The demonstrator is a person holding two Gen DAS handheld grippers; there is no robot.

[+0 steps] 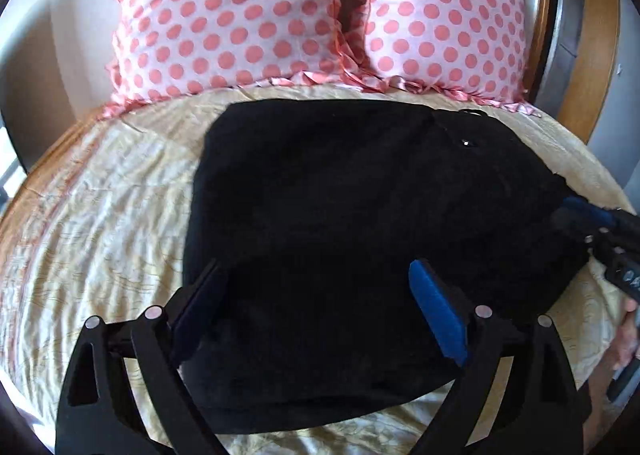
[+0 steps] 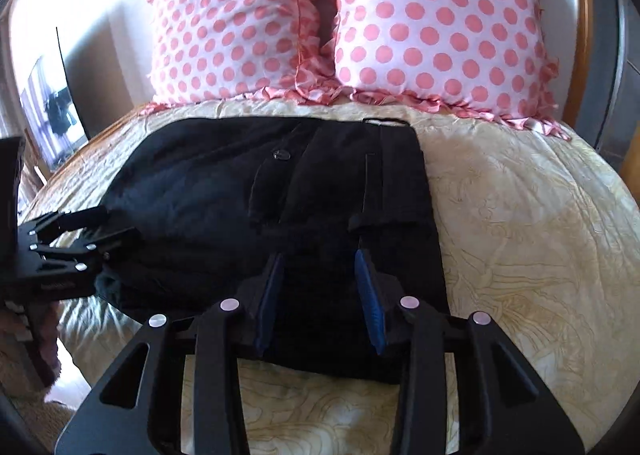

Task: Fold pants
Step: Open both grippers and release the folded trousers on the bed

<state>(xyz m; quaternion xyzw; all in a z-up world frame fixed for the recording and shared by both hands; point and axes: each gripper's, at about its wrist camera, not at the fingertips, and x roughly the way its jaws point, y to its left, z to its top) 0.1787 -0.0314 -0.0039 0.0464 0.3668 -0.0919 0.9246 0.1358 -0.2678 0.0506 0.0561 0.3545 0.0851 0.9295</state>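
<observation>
The black pants (image 1: 360, 215) lie folded into a thick, roughly square bundle on the cream bedspread (image 1: 100, 215); the waistband with a button (image 2: 281, 154) faces the pillows. My left gripper (image 1: 316, 275) is open, its fingers spread wide just above the bundle's near part. It also shows in the right wrist view (image 2: 116, 223), at the bundle's left edge. My right gripper (image 2: 318, 267) is open, its blue-padded fingers over the bundle's near right part, holding nothing. It appears in the left wrist view (image 1: 576, 211) at the bundle's right edge.
Two pink polka-dot pillows (image 2: 436, 27) (image 2: 228, 31) stand against the wooden headboard (image 2: 582, 35) behind the pants. Bedspread (image 2: 540, 235) stretches to the right of the bundle. A window and furniture (image 2: 52, 111) are at far left, off the bed.
</observation>
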